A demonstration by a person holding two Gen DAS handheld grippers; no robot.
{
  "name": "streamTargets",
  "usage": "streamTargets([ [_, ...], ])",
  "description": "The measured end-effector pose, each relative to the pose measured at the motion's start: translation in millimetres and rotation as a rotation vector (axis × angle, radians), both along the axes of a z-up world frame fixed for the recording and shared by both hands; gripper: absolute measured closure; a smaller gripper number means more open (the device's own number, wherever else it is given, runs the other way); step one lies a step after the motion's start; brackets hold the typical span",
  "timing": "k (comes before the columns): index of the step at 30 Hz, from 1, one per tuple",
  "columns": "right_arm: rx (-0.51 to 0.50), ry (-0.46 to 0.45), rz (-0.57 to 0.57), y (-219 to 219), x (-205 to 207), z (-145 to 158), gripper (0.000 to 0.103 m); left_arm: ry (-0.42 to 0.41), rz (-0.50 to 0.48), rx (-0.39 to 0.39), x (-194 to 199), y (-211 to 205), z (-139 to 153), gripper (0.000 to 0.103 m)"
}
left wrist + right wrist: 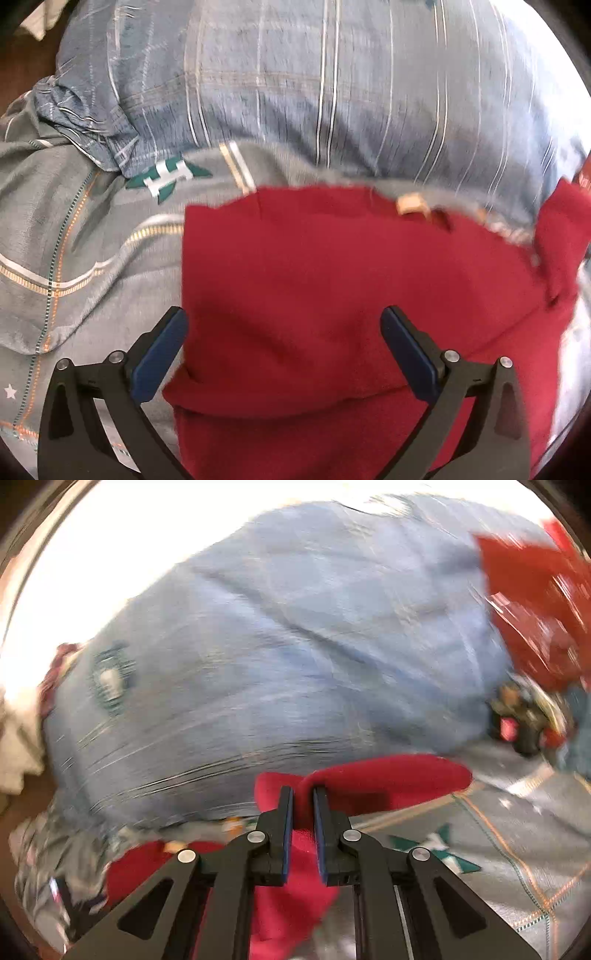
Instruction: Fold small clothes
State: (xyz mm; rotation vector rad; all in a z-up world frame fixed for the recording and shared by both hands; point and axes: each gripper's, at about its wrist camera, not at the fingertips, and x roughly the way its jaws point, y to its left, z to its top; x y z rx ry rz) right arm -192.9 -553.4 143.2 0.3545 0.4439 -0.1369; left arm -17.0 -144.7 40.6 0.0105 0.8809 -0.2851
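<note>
Here: red garment (332, 288) lying on the grey patterned bedsheet (74, 258), its long axis running away from the left gripper (282, 328) toward the blue striped pillow (314, 92). Left gripper: fingers spread wide above the cloth, gripping nothing. Right gripper (303, 805): nearly closed, pinching a raised fold of the red garment (369, 779).

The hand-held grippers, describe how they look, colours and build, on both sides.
Both match. The left hand-held gripper and the right hand-held gripper have matte black angular linkage arms with triangular cut-outs, joined by round silver pivot pins. Each finger is a flat black bar lined with a dark blue pad. No cables, markings or sleeves are visible.
</note>
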Motion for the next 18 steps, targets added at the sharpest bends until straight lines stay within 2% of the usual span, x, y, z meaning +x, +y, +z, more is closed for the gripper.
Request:
streamTargets([
  [2,-0.055,-0.006,0.093,40,5,8,0.093,-0.03,0.021,-0.047,-1,9,9,0.0],
  [4,-0.082,0.017,0.206,89,18,0,0.092,-0.045,0.045,-0.091,1,19,15,0.0],
  [7,-0.125,0.079,0.32,152,48,-37,0.092,-0.027,0.073,-0.145,7,29,14,0.0],
  [9,-0.122,0.135,0.365,182,67,-68,0.084,0.006,0.081,-0.165,11,30,10,0.0],
  [10,-0.094,0.214,0.415,198,79,-93,0.082,0.019,0.08,-0.172,12,30,8,0.0],
  [11,-0.073,0.273,0.453,207,83,-108,0.067,0.027,0.076,-0.176,12,30,7,0.0],
  [12,-0.054,0.313,0.481,211,84,-119,0.057,0.033,0.066,-0.176,11,28,5,0.0],
  [14,-0.036,0.317,0.499,213,72,-127,0.055,0.039,0.038,-0.174,8,23,5,0.0],
  [18,0.013,0.234,0.466,186,36,-116,0.039,0.058,-0.024,-0.227,4,14,7,0.0],
])
